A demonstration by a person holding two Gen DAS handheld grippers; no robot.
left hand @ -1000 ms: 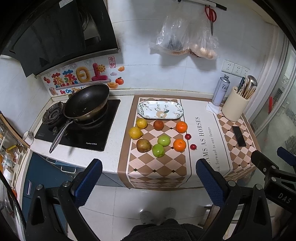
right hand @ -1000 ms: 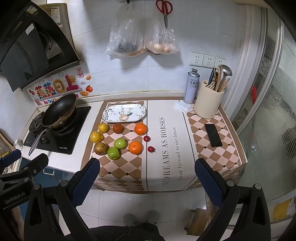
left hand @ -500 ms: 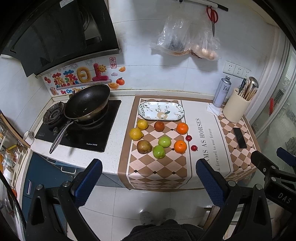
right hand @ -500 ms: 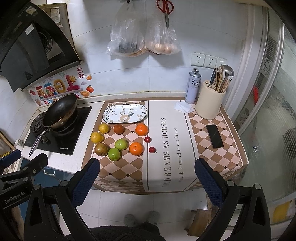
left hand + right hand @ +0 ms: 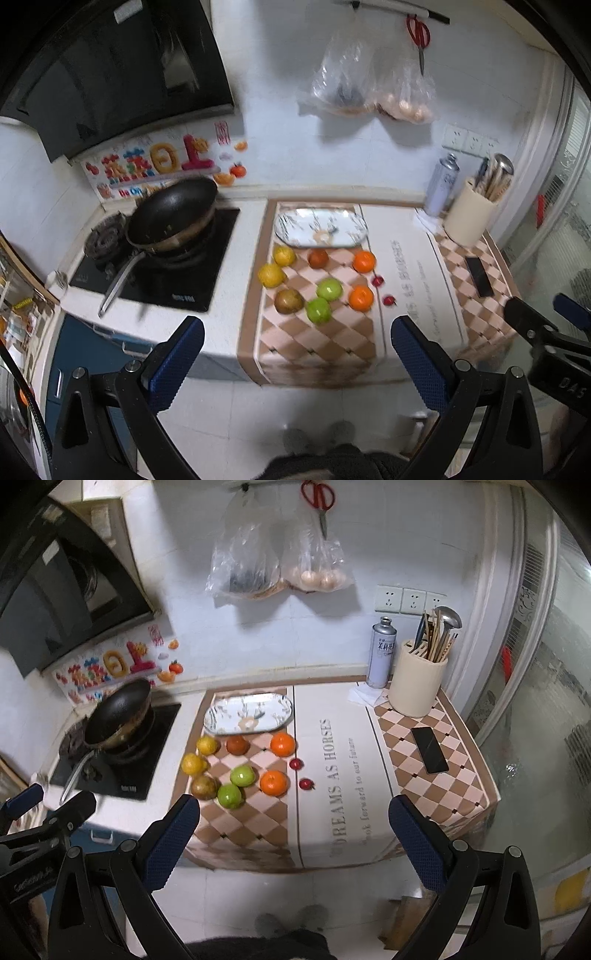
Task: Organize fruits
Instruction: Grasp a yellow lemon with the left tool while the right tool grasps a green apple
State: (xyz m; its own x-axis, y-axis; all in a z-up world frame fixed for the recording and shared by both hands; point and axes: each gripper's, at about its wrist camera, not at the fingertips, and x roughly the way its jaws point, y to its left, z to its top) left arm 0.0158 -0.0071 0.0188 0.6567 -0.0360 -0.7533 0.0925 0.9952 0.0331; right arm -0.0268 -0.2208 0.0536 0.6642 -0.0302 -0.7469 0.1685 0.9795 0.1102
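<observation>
Several fruits lie on the checkered mat: two oranges (image 5: 283, 744), two green apples (image 5: 242, 776), two yellow fruits (image 5: 194, 763), a brown pear (image 5: 204, 787), a dark red fruit (image 5: 236, 745) and two small red fruits (image 5: 305, 783). An empty patterned oval plate (image 5: 248, 718) sits behind them. The fruits also show in the left wrist view (image 5: 329, 288), with the plate (image 5: 320, 226) behind. My left gripper (image 5: 295, 363) and right gripper (image 5: 293, 842) are both open and empty, held above the floor in front of the counter, well short of the fruit.
A black wok (image 5: 173, 216) sits on the stove at the left. A utensil holder (image 5: 418, 688), a spray can (image 5: 382, 657) and a phone (image 5: 429, 749) are on the counter's right. Plastic bags (image 5: 280, 568) and scissors hang on the wall.
Both grippers have moved a little closer to the counter; the fruits sit slightly larger in view. Nothing on the counter has moved.
</observation>
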